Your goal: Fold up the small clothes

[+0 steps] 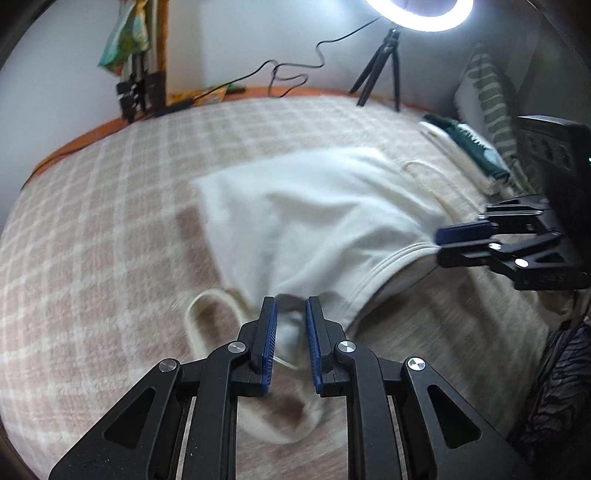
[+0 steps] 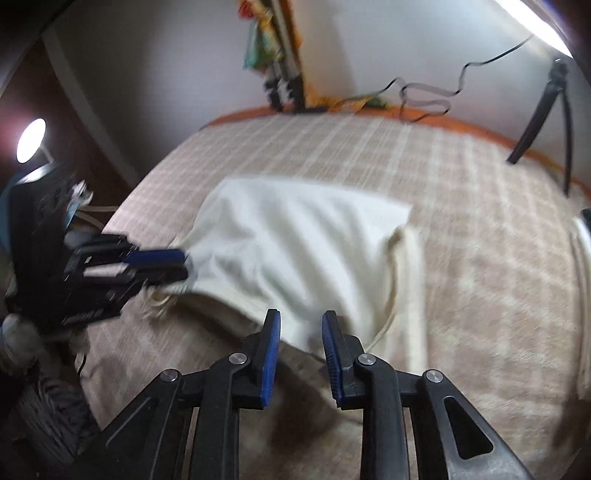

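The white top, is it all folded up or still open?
Partly folded: the white top has one side doubled over itself, a strap still loose on the checked blanket.

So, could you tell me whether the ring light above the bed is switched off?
No, the ring light glows bright white on its tripod at the far edge of the bed.

— What did the garment [image 1: 325,218] look like?

— It was a small cream-white piece of soft cloth with a stitched, banded hem and narrow loop straps [image 1: 210,314].

— How did it lie?

— It lay on the checked beige bedcover [image 1: 110,206], its far part flat with a squared corner, its near edge lifted clear and sagging between two raised points. One strap trailed loose on the cover; the pictures were blurred.
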Demonstrator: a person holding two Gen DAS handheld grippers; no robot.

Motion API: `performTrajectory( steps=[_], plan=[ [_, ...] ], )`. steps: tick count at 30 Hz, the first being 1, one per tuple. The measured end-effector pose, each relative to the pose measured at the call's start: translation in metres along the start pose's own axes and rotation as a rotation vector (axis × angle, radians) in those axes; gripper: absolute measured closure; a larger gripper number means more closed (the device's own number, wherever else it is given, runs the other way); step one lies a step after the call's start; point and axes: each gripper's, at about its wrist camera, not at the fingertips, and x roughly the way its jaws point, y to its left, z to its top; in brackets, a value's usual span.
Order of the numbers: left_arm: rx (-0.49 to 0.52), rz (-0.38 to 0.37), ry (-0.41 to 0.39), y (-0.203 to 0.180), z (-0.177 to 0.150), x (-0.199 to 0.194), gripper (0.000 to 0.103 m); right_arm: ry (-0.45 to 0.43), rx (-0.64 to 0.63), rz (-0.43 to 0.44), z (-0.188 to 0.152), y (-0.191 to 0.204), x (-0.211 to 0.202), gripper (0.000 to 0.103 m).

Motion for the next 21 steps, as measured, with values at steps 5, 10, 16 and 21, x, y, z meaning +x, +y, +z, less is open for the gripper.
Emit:
performTrajectory(
  steps=[5, 10, 16, 21],
  plan=[
    [-0.012, 0.034, -0.025, 0.009, -0.009, -0.017, 0.088, -0.005, -0.037, 0.062, -0.004, 0.007, -0.015, 0.078],
    [-0.025, -0.005, -0.110, 0.000, 0.004, -0.032, 0.088, -0.148, 0.040, 0.086, 0.015, -0.012, -0.046, 0.076],
    [0.028, -0.059, -0.115, -0.031, 0.026, -0.016, 0.088, -0.208, 0.133, -0.019, 0.043, -0.028, -0.031, 0.076],
    [0.048, -0.050, -0.057, -0.035, 0.028, 0.006, 0.088, -0.181, 0.156, -0.002, 0.062, -0.036, -0.006, 0.076]
  ],
)
